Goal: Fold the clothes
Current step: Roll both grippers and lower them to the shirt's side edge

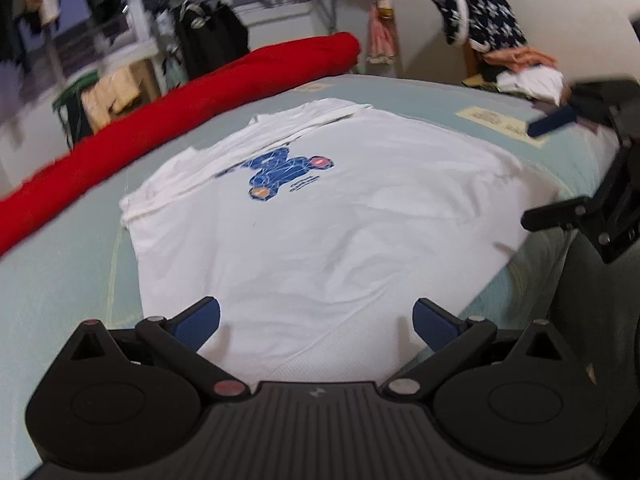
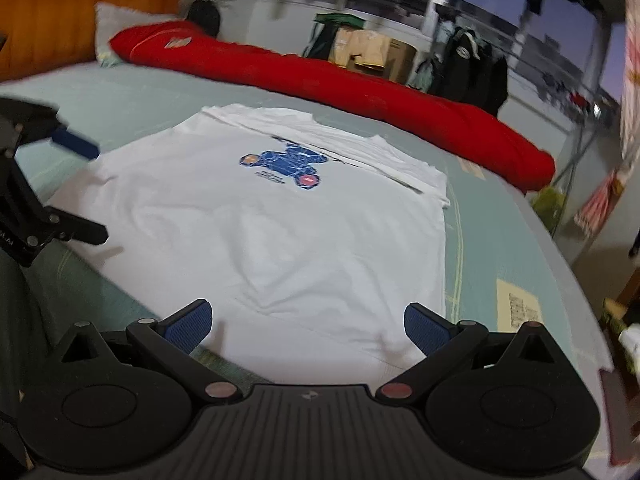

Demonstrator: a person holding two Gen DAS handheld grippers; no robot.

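A white cotton T-shirt with a blue bear print (image 1: 320, 216) lies flat on the pale green bed sheet (image 1: 60, 288), its far side already folded over in a strip next to the long red bolster (image 1: 180, 108). Its long axis runs away from both cameras, hem nearest, the bear upside down. The left gripper (image 1: 316, 320) and right gripper (image 2: 308, 322) hang above the hem, jaws spread wide, empty.

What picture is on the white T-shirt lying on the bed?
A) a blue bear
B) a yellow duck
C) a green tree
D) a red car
A: the white T-shirt spread flat on the bed has a blue bear print in its middle.
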